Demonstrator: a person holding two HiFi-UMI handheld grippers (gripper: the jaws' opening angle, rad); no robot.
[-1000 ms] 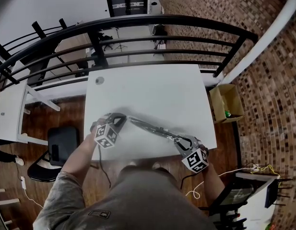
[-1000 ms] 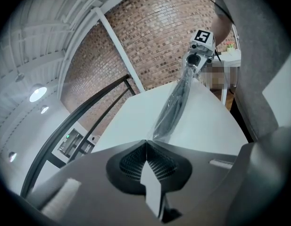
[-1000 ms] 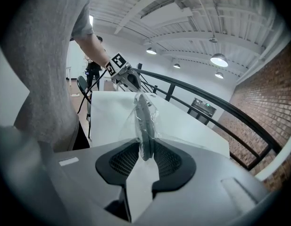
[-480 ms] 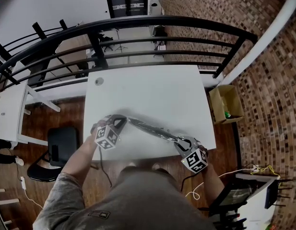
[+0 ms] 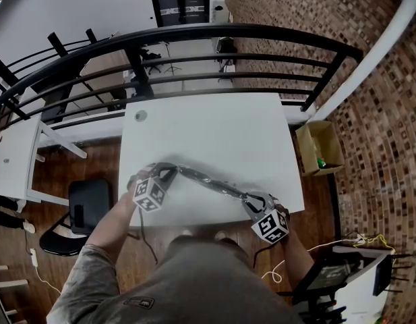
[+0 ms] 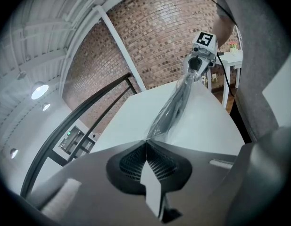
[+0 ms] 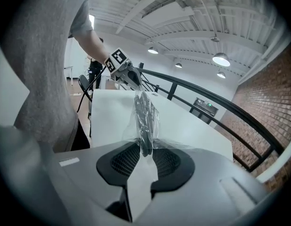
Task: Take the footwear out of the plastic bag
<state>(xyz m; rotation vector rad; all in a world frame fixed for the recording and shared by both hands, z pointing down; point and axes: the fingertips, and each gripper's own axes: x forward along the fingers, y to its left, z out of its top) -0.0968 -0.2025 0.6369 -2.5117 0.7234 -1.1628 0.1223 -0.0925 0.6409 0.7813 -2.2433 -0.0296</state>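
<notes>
While stretched taut, bag (image 5: 211,183) runs along table (image 5: 208,127) edge

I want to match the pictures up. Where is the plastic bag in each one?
Head view: plastic bag slanting across the white table's near edge, lower middle.
Left gripper view: a strip from the centre up to the upper right.
Right gripper view: dead centre, running upward.
Shared landmark: the white table under it everywhere.

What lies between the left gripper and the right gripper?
The clear plastic bag with dark footwear inside, stretched from the shut left gripper to the right gripper, whose jaws are closing on it; head view.
</notes>
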